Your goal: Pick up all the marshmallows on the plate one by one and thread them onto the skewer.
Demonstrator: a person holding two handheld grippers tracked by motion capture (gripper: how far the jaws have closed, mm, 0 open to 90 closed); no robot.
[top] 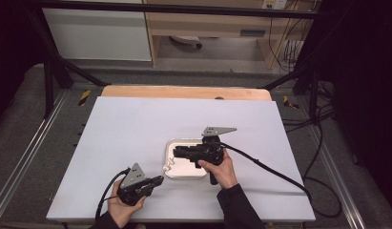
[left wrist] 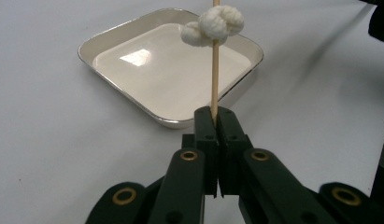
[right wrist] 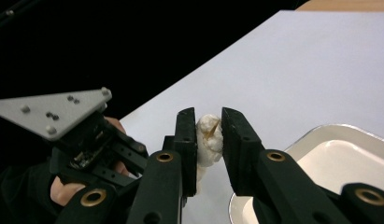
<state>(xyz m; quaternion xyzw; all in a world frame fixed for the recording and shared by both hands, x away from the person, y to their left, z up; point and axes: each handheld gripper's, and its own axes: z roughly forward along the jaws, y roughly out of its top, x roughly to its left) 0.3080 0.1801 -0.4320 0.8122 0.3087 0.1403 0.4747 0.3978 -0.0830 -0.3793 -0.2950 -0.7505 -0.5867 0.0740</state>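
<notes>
Across the white bench (top: 136, 133), a square white tray (top: 185, 168) with a shiny metal rim is seen lying right of the middle, flat on the surface. At its right side, the right tongs (top: 177, 152) are held level over the tray by the person's right hand (top: 222, 167), pointing towards the tray's left edge. Nearer the bench's front edge, left of the tray, the left tongs (top: 160, 180) are held in the left hand (top: 122, 205) and are aimed towards the tray.

From the left gripper view, the left tongs (left wrist: 216, 116) are seen clenched on the lower end of a thin wooden skewer (left wrist: 214, 79), which rises upright from between the pads. A white, lumpy piece of food (left wrist: 213, 25) is threaded near the skewer's top, above the near part of the tray (left wrist: 133, 32).

From the right gripper view, the right tongs (right wrist: 209, 135) are seen closed around that white piece (right wrist: 207, 140), with the skewer's tip (right wrist: 211, 130) showing in it. The pads lie against its two sides, so the piece is grasped. The left tongs (right wrist: 129, 154) are seen beyond, below and to the left.
</notes>
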